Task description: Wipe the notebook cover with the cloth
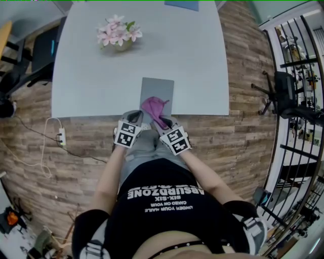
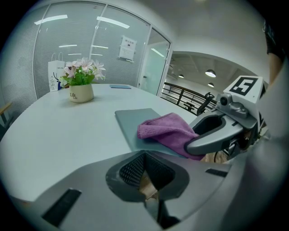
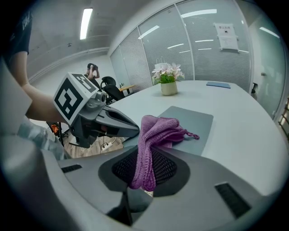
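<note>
A grey notebook (image 1: pixel 158 90) lies flat at the table's near edge. A purple cloth (image 1: pixel 154 106) is bunched on its near half. My right gripper (image 1: pixel 163 123) is shut on the cloth's near end, and the cloth (image 3: pixel 156 131) hangs down between its pads (image 3: pixel 168 168) and trails onto the notebook (image 3: pixel 195 118). My left gripper (image 1: pixel 136 120) hovers at the table's edge, just left of the notebook's near corner, shut with nothing in it. In the left gripper view the cloth (image 2: pixel 168 131) rests on the notebook (image 2: pixel 135 118), with the right gripper (image 2: pixel 216 134) beside it.
A pot of pink flowers (image 1: pixel 118 34) stands at the far left of the pale table (image 1: pixel 96 81). A blue flat item (image 1: pixel 182 4) lies at the far edge. Wooden floor surrounds the table, with chairs at the left and black racks (image 1: pixel 296 76) at the right.
</note>
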The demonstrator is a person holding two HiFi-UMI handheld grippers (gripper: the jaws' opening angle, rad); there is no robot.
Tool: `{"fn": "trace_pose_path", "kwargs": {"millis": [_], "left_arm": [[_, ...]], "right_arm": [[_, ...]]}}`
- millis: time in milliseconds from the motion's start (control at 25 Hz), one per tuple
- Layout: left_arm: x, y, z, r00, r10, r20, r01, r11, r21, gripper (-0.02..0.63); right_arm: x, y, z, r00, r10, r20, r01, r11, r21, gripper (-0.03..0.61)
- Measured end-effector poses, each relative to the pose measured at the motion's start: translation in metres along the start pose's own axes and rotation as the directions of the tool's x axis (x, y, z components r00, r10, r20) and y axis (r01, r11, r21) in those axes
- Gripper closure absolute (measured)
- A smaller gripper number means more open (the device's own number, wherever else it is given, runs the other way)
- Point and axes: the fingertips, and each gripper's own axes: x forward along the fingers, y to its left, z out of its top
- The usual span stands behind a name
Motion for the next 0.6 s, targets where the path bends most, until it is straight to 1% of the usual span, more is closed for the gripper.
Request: {"fn": "trace_pose_path", "kwargs": {"millis": [120,240,480,600], "left_arm": [[-0.001,-0.001,0.000,1.000,-0.001,-0.001,0.001,1.000,-0.002,0.597],[0.000,0.000,0.001,1.000,-0.005,0.001,0.005,1.000,-0.003,0.597],[0.000,0.000,0.000,1.000,-0.007,-0.003,0.007,1.000,0.006,0.597],[-0.001,-0.001,0.000,1.000,-0.011,-0.002,0.011,1.000,0.009,0.597]], "right_arm": [[0.000,-0.001,0.001,1.000,-0.003,-0.002,0.003,1.000,-0.005,0.495],[0.000,-0.009,0.003,0.999,-0.033,0.000,0.033,0.999,-0.011,0.495],[0.004,-0.023,0.009,0.997,-0.076,-0.003,0.076,0.997,0.007,0.495],[0.003,-0.029,0.015,0.995,-0.101,0.011,0.101,0.995,0.019,0.495]]}}
